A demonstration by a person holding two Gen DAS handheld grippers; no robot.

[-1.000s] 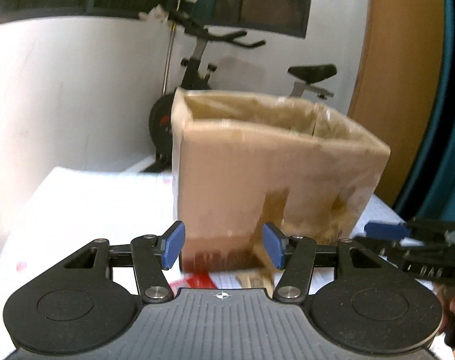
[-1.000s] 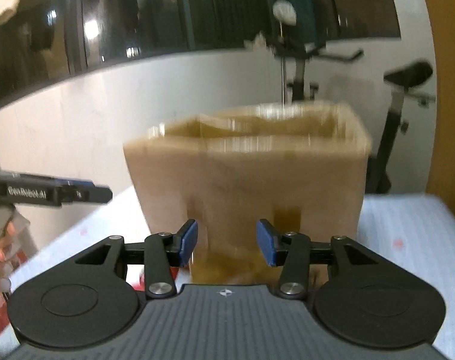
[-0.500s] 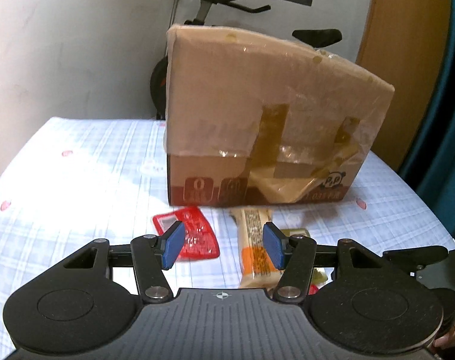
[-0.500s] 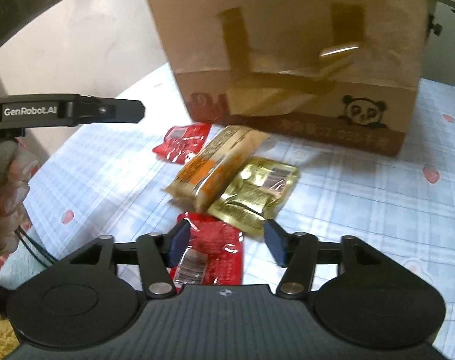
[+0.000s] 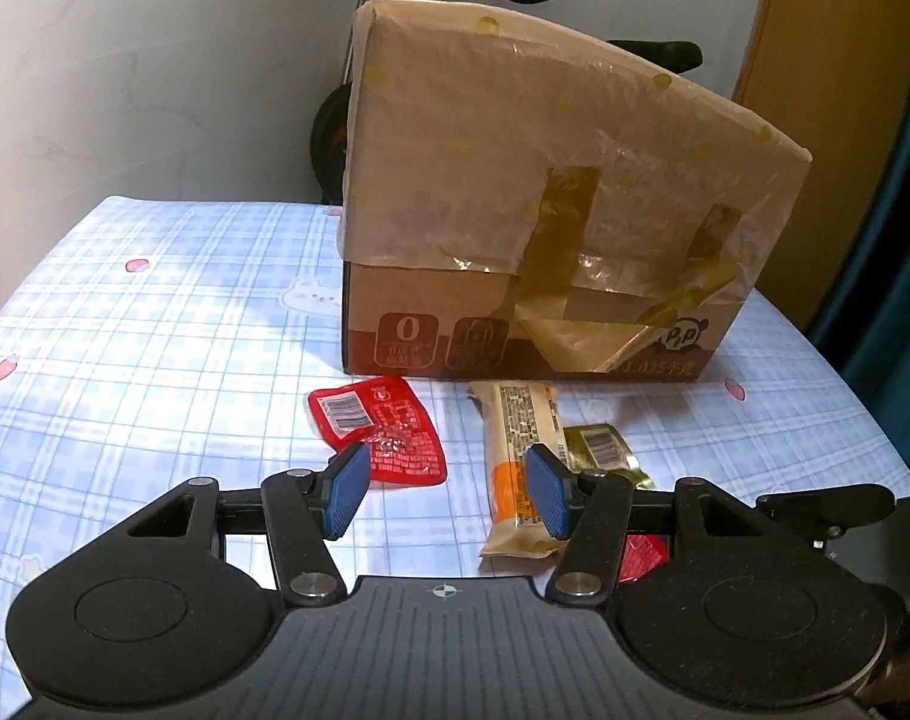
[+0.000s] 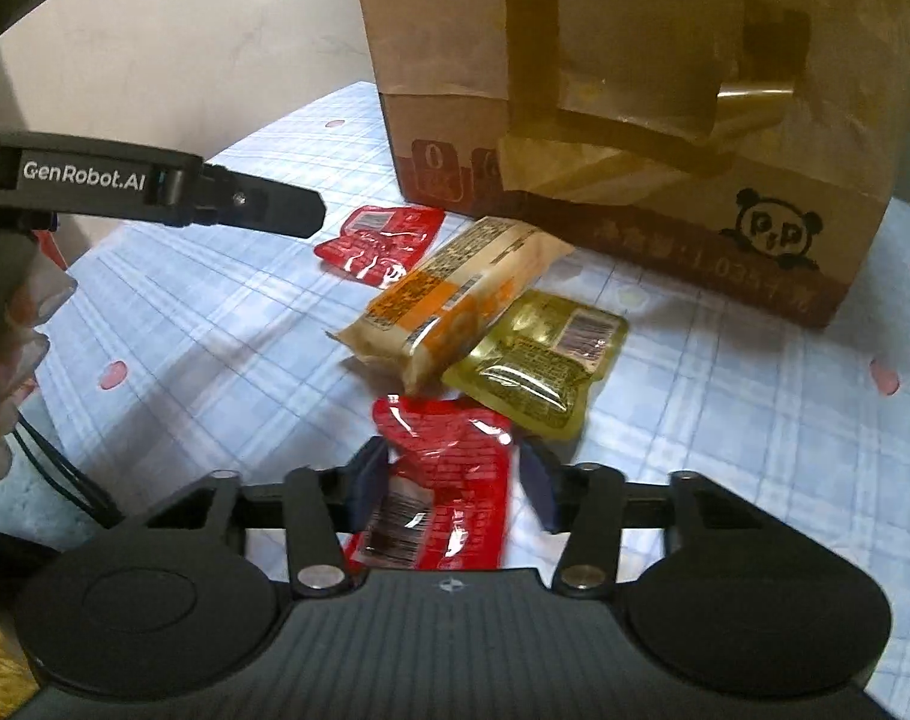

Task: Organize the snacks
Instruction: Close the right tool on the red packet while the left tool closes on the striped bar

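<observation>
Your right gripper stands wide open, its pads straddling the near red snack packet without gripping it. Your left gripper is likewise wide and empty, above the checked tablecloth. Beyond lie the orange-and-cream bar, gold pouch and far red packet, just before the taped cardboard box.

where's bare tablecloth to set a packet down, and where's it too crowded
Free: the wide stretch of tablecloth left of the cardboard box and the far red packet; also the strip right of the gold packet, before the box. Crowded: the cluster in front of the box, where the long orange bar overlaps the gold packet, beside the near red packet.
</observation>
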